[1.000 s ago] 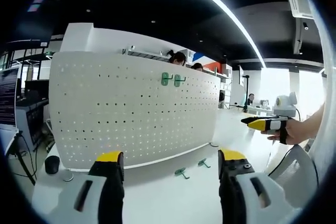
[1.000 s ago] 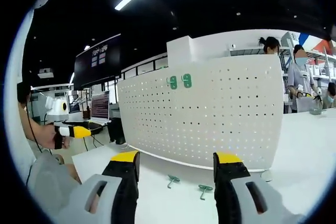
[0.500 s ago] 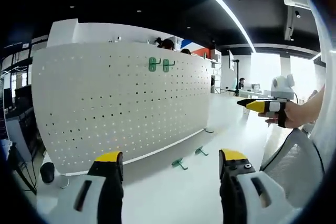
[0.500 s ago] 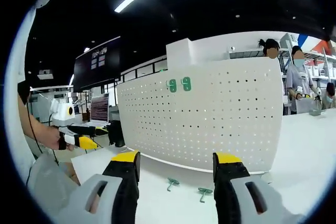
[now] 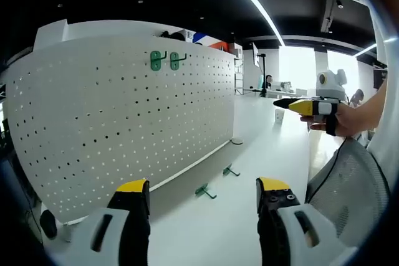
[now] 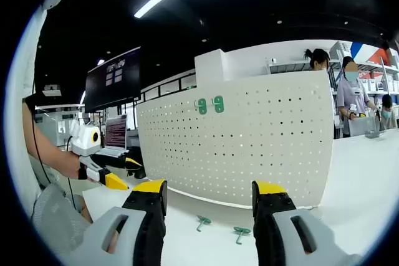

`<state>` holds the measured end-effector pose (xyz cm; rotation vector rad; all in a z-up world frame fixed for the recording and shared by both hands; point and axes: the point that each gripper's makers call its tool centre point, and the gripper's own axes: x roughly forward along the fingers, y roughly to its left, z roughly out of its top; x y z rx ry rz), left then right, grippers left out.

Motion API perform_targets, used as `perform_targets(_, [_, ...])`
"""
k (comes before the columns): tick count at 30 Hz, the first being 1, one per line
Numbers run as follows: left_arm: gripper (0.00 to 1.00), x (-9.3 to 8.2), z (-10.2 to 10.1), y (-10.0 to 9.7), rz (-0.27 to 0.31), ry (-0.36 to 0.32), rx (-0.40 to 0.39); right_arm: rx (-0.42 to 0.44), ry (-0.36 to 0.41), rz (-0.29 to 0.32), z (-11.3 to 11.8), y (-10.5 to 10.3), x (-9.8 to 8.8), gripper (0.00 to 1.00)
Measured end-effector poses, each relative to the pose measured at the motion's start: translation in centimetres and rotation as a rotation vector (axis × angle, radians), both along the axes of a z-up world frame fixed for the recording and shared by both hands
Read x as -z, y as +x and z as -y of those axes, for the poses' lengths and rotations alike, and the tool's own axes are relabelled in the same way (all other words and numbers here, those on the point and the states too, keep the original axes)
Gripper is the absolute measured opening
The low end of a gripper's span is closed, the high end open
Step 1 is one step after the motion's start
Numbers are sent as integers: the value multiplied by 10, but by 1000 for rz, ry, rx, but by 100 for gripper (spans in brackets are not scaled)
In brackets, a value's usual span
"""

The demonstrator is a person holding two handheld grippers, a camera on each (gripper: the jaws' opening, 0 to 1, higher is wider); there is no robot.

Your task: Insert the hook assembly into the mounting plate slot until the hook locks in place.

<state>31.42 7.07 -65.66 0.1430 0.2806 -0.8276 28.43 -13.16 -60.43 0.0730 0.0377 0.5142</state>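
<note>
A white perforated mounting plate (image 5: 124, 116) (image 6: 249, 141) stands upright on the white table. Two green hooks (image 5: 164, 60) (image 6: 209, 104) hang side by side near its top edge. Two more green hooks (image 5: 215, 180) (image 6: 219, 227) lie loose on the table just in front of its foot. My left gripper (image 5: 202, 191) is open and empty, held back from the plate. My right gripper (image 6: 208, 194) is open and empty too. In the left gripper view the right gripper (image 5: 308, 106) shows at the right in a hand. The left gripper (image 6: 109, 175) shows at the left of the right gripper view.
White table (image 5: 262, 154) runs past the plate to the right. A mesh chair back (image 5: 349, 191) is close at the right. A dark monitor (image 6: 112, 79) and a laptop (image 6: 116, 136) stand left of the plate. People (image 6: 349, 95) stand behind it.
The left gripper's camera has swung right, so the plate and hooks slid left in its view. In the right gripper view the left gripper dropped lower. The loose hooks lie where they were.
</note>
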Motion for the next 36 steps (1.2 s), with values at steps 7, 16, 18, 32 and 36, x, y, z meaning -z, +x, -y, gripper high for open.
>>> perform_targets(7, [72, 10, 8, 2, -23, 39, 49, 2, 0, 9, 1, 2, -3, 52])
perform_targets(16, [69, 19, 13, 10, -36, 88, 95, -2, -3, 12, -2, 1, -4, 53])
perform_targets(18, [68, 22, 14, 11, -37, 104, 108, -4, -4, 13, -3, 1, -5, 53])
perform_targets(32, [67, 33, 27, 24, -46, 179, 187, 7, -1, 22, 3, 2, -6, 52])
perform_targets(36, [67, 37, 29, 31, -42, 209, 202, 9, 4, 22, 3, 2, -6, 52])
